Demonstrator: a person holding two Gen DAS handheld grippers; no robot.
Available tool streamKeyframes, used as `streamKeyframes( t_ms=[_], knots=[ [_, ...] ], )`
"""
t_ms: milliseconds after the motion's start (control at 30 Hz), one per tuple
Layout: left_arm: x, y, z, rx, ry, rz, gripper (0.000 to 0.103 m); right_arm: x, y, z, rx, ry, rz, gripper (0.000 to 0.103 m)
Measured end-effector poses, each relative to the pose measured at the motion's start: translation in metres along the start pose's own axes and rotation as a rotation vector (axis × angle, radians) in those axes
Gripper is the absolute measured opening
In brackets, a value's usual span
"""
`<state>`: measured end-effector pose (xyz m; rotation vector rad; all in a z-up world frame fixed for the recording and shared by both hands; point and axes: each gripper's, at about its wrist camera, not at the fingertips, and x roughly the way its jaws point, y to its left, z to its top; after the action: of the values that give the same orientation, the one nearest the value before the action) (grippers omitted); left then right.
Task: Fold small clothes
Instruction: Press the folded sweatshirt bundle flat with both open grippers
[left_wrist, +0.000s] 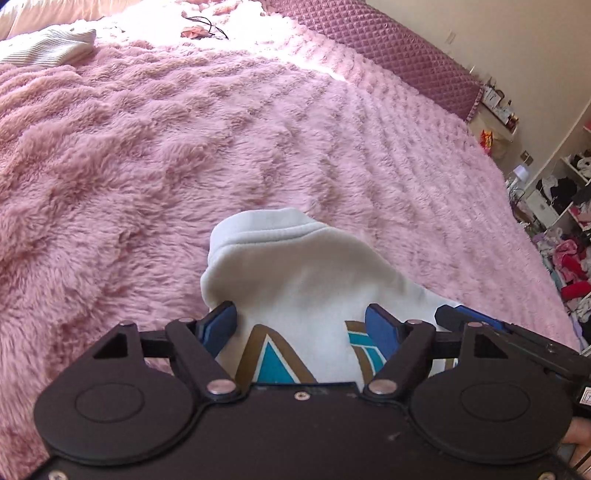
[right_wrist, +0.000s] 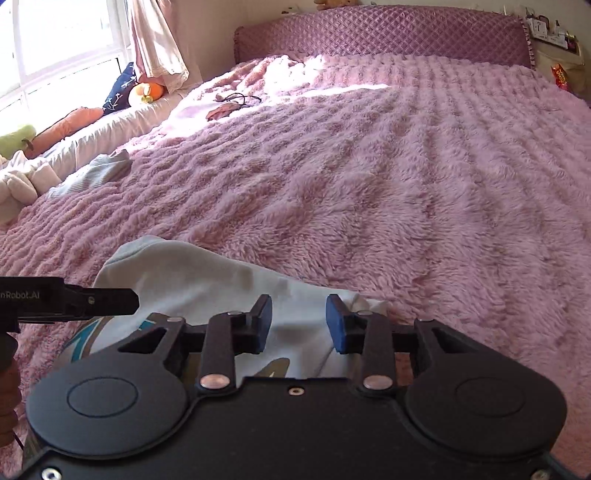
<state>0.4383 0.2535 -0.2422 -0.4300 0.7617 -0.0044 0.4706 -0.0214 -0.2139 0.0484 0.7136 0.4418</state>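
The left gripper (left_wrist: 301, 325) hangs low with its blue pads (left_wrist: 221, 323) spread wide over a white garment with teal-and-gold print (left_wrist: 303, 280), not pinching it. The right gripper (right_wrist: 299, 323), just beside it, is likewise parted above the same cloth. The garment lies on the fluffy pink bedspread (left_wrist: 184, 155), with a ribbed white top (left_wrist: 51, 48) well apart.

A fluffy pink blanket (right_wrist: 369, 177) covers the bed — quilted purple headboard (right_wrist: 388, 37) behind, orange plush toy (right_wrist: 146, 92) by the window.
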Motion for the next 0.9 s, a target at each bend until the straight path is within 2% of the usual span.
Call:
streamKeyframes(
  t_ms=[67, 167, 300, 333, 400, 433, 500, 567, 633, 733, 800, 833, 867, 900],
  knots=[
    [0.012, 0.0, -0.004, 0.033, 0.022, 0.017, 0.086, 0.007, -0.005, -0.002, 0.022, 0.002, -0.001, 0.023],
    [0.015, -0.002, -0.008, 0.061, 0.033, -0.001, 0.101, 0.01, -0.005, -0.004, 0.018, 0.003, 0.009, 0.025],
    [0.005, -0.014, -0.007, 0.083, 0.031, 0.032, 0.103, -0.003, 0.009, -0.005, -0.062, -0.013, 0.055, 0.063],
    [-0.004, -0.02, -0.006, 0.077, 0.019, 0.046, 0.103, -0.009, 0.014, -0.005, -0.084, -0.022, 0.044, 0.066],
    [-0.024, -0.024, -0.01, 0.072, -0.005, 0.055, 0.103, -0.028, 0.026, -0.005, -0.103, -0.079, -0.004, 0.087],
    [-0.034, -0.026, -0.013, 0.073, -0.021, 0.057, 0.103, -0.04, 0.03, -0.006, -0.099, -0.118, -0.026, 0.088],
    [-0.058, -0.034, -0.023, 0.094, -0.065, 0.083, 0.103, -0.064, 0.036, -0.008, -0.095, -0.165, -0.021, 0.088],
    [-0.081, -0.042, -0.043, 0.111, -0.107, 0.134, 0.103, -0.084, 0.041, -0.015, -0.082, -0.171, -0.029, 0.088],
    [-0.099, -0.047, -0.069, 0.125, -0.121, 0.124, 0.103, -0.099, 0.047, -0.027, -0.092, -0.155, -0.039, 0.088],
    [-0.106, -0.056, -0.104, 0.169, -0.118, 0.171, 0.103, -0.111, 0.054, -0.056, -0.148, -0.14, -0.092, 0.085],
    [-0.103, -0.059, -0.118, 0.179, -0.097, 0.191, 0.103, -0.112, 0.054, -0.07, -0.159, -0.111, -0.108, 0.063],
    [-0.098, -0.058, -0.126, 0.18, -0.079, 0.199, 0.103, -0.11, 0.052, -0.075, -0.154, -0.088, -0.106, 0.055],
    [-0.092, -0.056, -0.129, 0.175, -0.054, 0.206, 0.103, -0.106, 0.049, -0.079, -0.152, -0.059, -0.11, 0.042],
    [-0.087, -0.054, -0.131, 0.164, -0.035, 0.21, 0.103, -0.103, 0.046, -0.084, -0.154, -0.035, -0.116, 0.038]
  ],
)
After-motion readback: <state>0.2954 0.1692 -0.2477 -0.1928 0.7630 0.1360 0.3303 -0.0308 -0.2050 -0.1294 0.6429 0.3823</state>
